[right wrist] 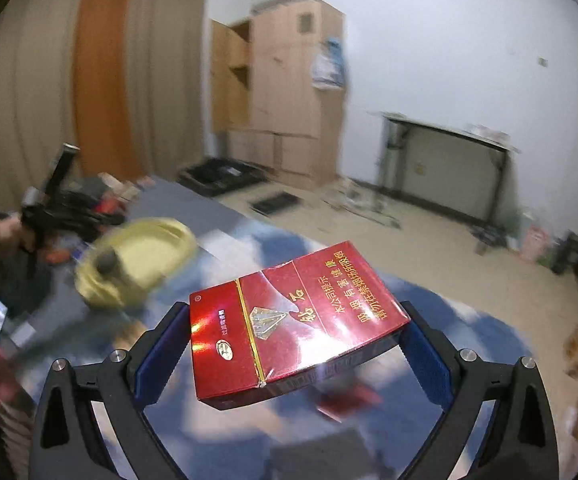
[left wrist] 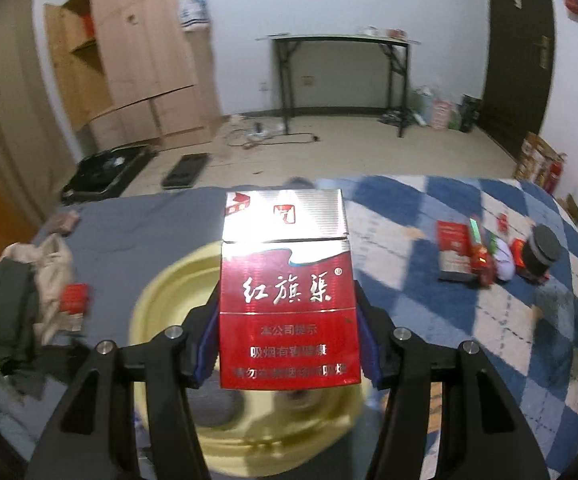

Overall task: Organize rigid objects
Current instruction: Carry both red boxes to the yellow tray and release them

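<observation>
Blue-checked bedding and a grey sheet lie below two claws, each pinching a cigarette pack.

Between the left claw's blue pads, pressed on its two sides, a red-and-silver pack stands upright, lid up, directly above a yellow tray. Ahead and to its right, more red packs and a dark jar sit close together on the checks; to its left lies a heap of clothes. The right claw clamps a dark red pack lying flat and slightly skewed, with the yellow tray ahead to its left.
</observation>
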{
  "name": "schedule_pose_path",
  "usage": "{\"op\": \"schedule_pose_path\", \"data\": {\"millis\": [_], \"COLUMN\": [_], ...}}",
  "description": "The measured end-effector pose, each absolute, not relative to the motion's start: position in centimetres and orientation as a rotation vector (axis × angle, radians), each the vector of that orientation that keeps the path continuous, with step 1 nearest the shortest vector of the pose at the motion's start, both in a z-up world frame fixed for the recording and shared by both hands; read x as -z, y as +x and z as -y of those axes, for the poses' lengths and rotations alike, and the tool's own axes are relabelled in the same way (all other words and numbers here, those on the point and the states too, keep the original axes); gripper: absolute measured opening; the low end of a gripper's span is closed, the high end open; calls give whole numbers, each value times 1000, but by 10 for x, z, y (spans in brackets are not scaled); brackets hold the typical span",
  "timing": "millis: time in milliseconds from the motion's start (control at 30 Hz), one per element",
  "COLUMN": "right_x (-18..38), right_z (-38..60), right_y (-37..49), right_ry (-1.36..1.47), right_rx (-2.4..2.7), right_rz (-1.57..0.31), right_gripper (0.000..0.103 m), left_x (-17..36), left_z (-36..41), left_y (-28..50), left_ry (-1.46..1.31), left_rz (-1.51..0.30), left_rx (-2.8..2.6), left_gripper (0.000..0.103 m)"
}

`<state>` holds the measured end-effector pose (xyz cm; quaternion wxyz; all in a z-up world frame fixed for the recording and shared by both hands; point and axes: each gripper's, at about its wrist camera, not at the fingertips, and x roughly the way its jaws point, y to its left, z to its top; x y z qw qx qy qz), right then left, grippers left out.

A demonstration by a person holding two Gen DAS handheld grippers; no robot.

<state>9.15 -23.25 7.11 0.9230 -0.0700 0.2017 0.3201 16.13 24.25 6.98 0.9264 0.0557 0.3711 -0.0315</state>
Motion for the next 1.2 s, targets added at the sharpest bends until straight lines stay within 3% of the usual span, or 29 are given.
{"op": "schedule_pose_path", "data": {"millis": [167, 433, 667, 1000, 1100, 1167, 1200], "right_x": [-72, 7, 50, 78, 76, 67, 60], "right_z": [88, -69, -123, -159, -162, -156, -150], "right_y": [96, 160, 205, 243, 244, 240, 234], "right_ry": [-212, -351, -400, -479, -466, -443, -429], "right_rx": [-783, -840, -841, -852, -859, -856, -867], "right_rz": [-450, -655, -754, -786, -791, -784, -773], "right_gripper": [100, 100, 100, 101, 103, 103, 103], "left_x": [-61, 27, 77, 93, 88, 75, 67], "left_z": [-294, -337, -358, -342, -343, -339, -335], "left_y": [175, 211, 247, 253, 247, 241, 240], "left_ry": [67, -72, -137, -66, -101, -85, -75], "left_rz": [-798, -944, -1024, -1068, -1058, -1034, -1010], "left_rx": [-14, -59, -40, 4, 5, -16, -19], "left_gripper": [58, 58, 58, 59, 75, 94, 98]}}
